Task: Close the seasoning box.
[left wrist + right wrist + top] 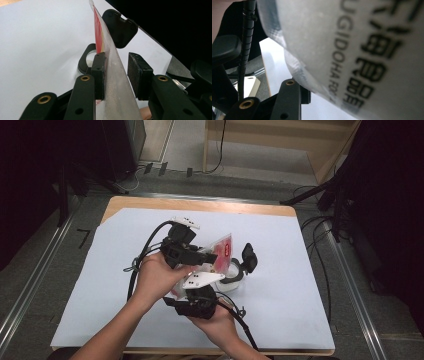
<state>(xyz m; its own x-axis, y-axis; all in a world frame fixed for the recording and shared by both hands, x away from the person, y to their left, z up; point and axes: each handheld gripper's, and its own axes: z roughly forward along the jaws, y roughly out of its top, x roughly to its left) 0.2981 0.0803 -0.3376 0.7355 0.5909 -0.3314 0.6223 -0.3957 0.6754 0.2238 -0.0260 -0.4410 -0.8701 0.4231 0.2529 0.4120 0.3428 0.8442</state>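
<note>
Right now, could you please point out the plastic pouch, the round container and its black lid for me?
plastic pouch (117, 75): left gripper view, its frosted side face.
round container (83, 60): left gripper view, its black rim.
black lid (249, 256): high view, the middle of the lid.

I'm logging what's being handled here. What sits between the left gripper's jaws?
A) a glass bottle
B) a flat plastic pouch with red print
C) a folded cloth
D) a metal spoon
B: in the left gripper view the thin, frosted pouch with red print stands edge-on between the left gripper's black pads.
</note>
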